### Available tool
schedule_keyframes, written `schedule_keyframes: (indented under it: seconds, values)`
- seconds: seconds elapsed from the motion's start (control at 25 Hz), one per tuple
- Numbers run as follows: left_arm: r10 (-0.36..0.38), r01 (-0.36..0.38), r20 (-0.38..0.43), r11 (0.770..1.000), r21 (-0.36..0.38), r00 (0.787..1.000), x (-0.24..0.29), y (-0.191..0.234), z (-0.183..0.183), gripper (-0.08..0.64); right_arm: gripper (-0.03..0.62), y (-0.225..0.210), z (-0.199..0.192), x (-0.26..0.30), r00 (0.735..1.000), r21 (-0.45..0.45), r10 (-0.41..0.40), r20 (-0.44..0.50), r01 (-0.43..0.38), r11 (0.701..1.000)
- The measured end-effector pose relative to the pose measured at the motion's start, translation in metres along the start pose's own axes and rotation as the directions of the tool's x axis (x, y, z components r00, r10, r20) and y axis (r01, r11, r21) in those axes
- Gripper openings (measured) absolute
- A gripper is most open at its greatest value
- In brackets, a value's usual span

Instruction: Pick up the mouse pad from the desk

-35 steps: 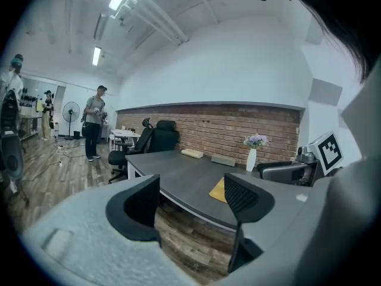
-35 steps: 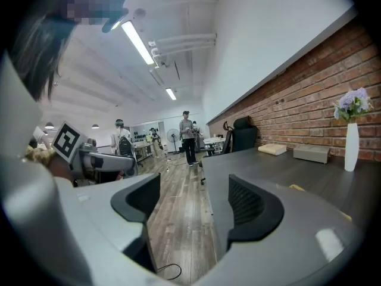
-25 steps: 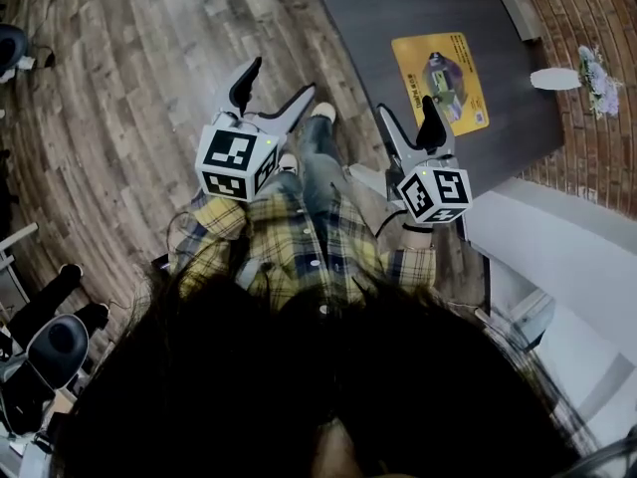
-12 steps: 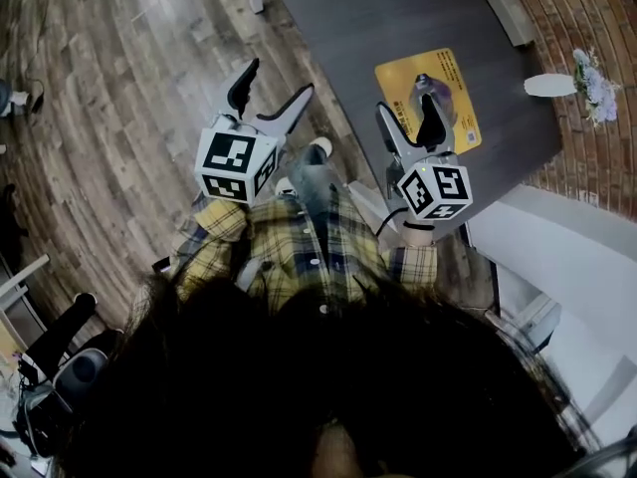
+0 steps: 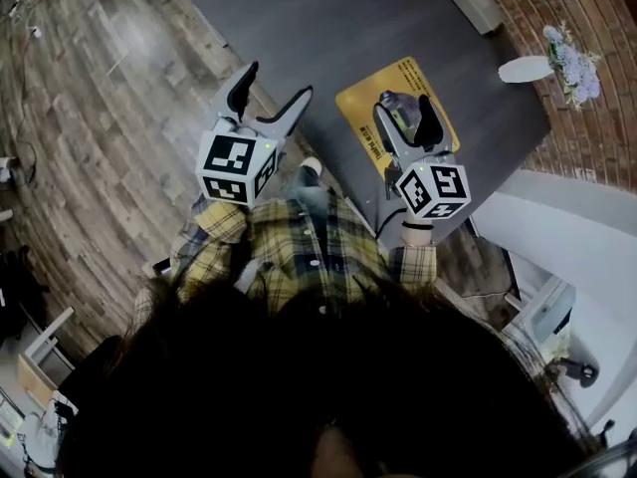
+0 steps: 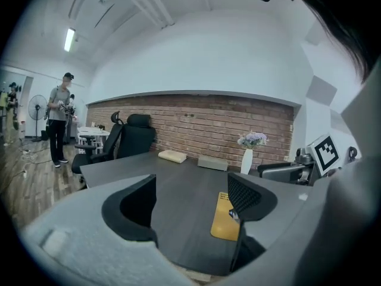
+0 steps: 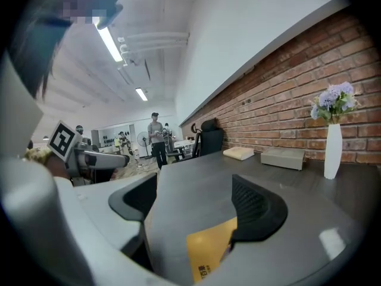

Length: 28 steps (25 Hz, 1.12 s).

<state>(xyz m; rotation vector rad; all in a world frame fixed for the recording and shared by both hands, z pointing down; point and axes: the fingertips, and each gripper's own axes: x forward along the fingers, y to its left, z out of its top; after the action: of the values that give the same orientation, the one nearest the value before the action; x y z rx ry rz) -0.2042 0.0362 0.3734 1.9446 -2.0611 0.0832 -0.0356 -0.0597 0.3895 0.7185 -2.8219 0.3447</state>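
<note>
While my right gripper [image 5: 405, 118] hovers over the yellow mouse pad [image 5: 398, 76], fingers [image 7: 256, 210] released and empty, my left gripper [image 5: 276, 83] hangs at its nine o'clock, equally released.

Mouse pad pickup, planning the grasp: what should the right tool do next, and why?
Probably lower the right tool to the near edge of the flat yellow mouse pad: its jaws stand open and empty above it on the dark grey desk.

Vase w/ flowers [image 5: 524, 70], blk office chair [image 6: 136, 137], brick wall [image 6: 196, 128], wood floor [image 5: 90, 118]
</note>
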Motion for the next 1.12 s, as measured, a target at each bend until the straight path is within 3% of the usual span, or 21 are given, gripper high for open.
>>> schedule_keyframes:
  seconds: [0.32, 0.64, 0.84, 1.12]
  values:
    - [-0.126, 0.127, -0.025, 0.99, 0.058, 0.992, 0.078, -0.034, 0.013, 0.373, 0.371, -0.067, 0.005, -0.01, 0.992, 0.046, -0.126, 0.028, 0.125, 0.991]
    - [-0.245, 0.25, -0.062, 0.963, 0.103, 0.968, 0.125, -0.075, 0.02, 0.373, 0.371, -0.108, 0.005, -0.036, 0.969, 0.09, -0.246, 0.038, 0.242, 0.966]
    - [-0.324, 0.335, -0.094, 0.933, 0.132, 0.941, 0.15, -0.096, 0.022, 0.373, 0.371, -0.122, 0.005, -0.048, 0.949, 0.106, -0.314, 0.035, 0.309, 0.945]
    - [-0.447, 0.466, -0.145, 0.871, 0.154, 0.883, 0.187, -0.123, 0.024, 0.373, 0.371, -0.145, 0.003, -0.068, 0.897, 0.145, -0.442, 0.021, 0.435, 0.889]
